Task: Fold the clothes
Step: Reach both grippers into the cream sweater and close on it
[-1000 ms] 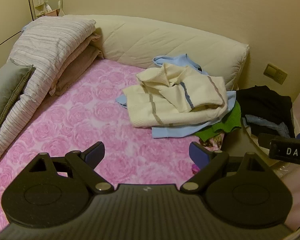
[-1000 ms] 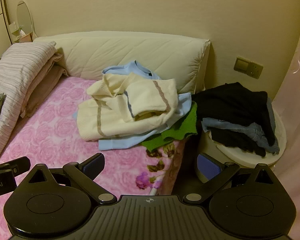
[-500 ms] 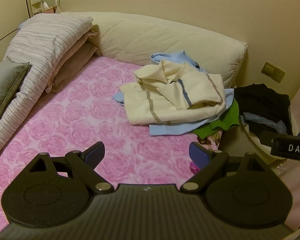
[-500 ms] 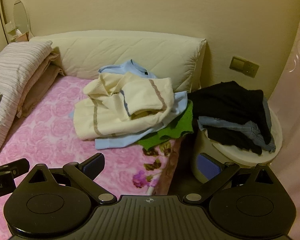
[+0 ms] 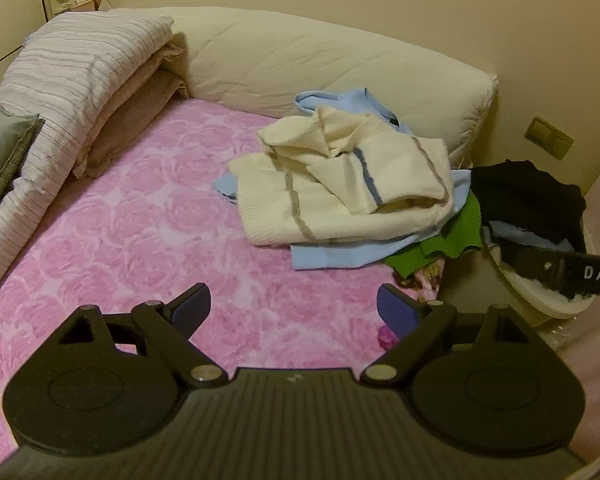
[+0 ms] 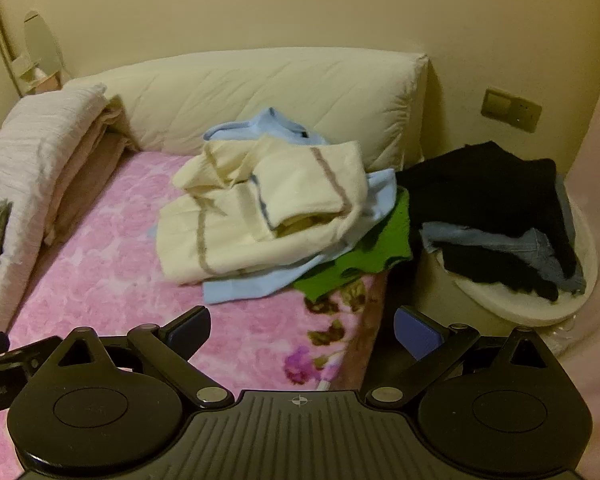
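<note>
Approach phase, nothing grasped. Left gripper (image 5: 294, 308) spread wide, empty, hovering over pink bedspread (image 5: 148, 240). Right gripper (image 6: 302, 326) likewise spread, empty, near bed's right edge. Clothes heap at far right of bed, against cream bolster (image 5: 340, 68): cream sweater (image 5: 340, 196) on top, light blue garment (image 5: 332, 256) beneath, green piece (image 6: 364, 252) spilling over mattress edge. Next move, by my read: pinch cream sweater, drag onto open pink area at left (plenty of room there). Dark clothes (image 6: 496, 208) piled on round stand beside bed. Watch bed edge.
</note>
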The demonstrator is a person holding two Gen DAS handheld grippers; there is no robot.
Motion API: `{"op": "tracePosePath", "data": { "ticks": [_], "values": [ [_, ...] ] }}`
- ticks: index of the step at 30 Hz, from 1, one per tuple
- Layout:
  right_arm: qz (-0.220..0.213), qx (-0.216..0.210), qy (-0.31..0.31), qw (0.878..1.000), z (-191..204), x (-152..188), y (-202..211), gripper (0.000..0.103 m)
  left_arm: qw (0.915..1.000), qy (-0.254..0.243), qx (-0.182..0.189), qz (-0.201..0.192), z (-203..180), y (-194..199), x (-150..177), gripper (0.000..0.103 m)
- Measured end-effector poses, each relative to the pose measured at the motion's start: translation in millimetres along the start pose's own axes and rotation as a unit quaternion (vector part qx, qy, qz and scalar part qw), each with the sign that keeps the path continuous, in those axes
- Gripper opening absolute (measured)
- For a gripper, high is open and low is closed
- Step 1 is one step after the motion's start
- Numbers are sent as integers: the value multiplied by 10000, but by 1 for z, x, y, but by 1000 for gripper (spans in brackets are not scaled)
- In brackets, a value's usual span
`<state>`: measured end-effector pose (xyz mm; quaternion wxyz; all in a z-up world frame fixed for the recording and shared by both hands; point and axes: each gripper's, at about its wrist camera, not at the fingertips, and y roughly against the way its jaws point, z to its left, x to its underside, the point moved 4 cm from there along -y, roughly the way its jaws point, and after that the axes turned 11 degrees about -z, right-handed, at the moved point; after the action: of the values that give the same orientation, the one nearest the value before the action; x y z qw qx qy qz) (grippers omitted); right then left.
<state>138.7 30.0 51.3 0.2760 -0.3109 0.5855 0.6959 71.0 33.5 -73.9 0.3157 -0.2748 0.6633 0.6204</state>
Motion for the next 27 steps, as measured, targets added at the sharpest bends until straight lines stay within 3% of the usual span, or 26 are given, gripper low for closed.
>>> {"op": "tracePosePath", "data": {
  "ticks": [3, 10, 16, 27],
  "values": [
    [-155, 10, 0, 9999, -9, -9, -16, 101, 9997, -132, -49, -209, -7, -17, -7, 86],
    [-670, -229, -117, 9974, -29, -35, -63, 101, 9982, -596, 10, 46, -27, -79, -27, 84],
    [-303, -309, 234, 9988, -38, -55, -115, 98, 9970, -679, 278, 251, -36, -131, -40, 83],
    [482, -471, 855, 9941, -48, -74, -213, 87, 9954, -696, 292, 586, -21, -229, -64, 77]
  ]
}}
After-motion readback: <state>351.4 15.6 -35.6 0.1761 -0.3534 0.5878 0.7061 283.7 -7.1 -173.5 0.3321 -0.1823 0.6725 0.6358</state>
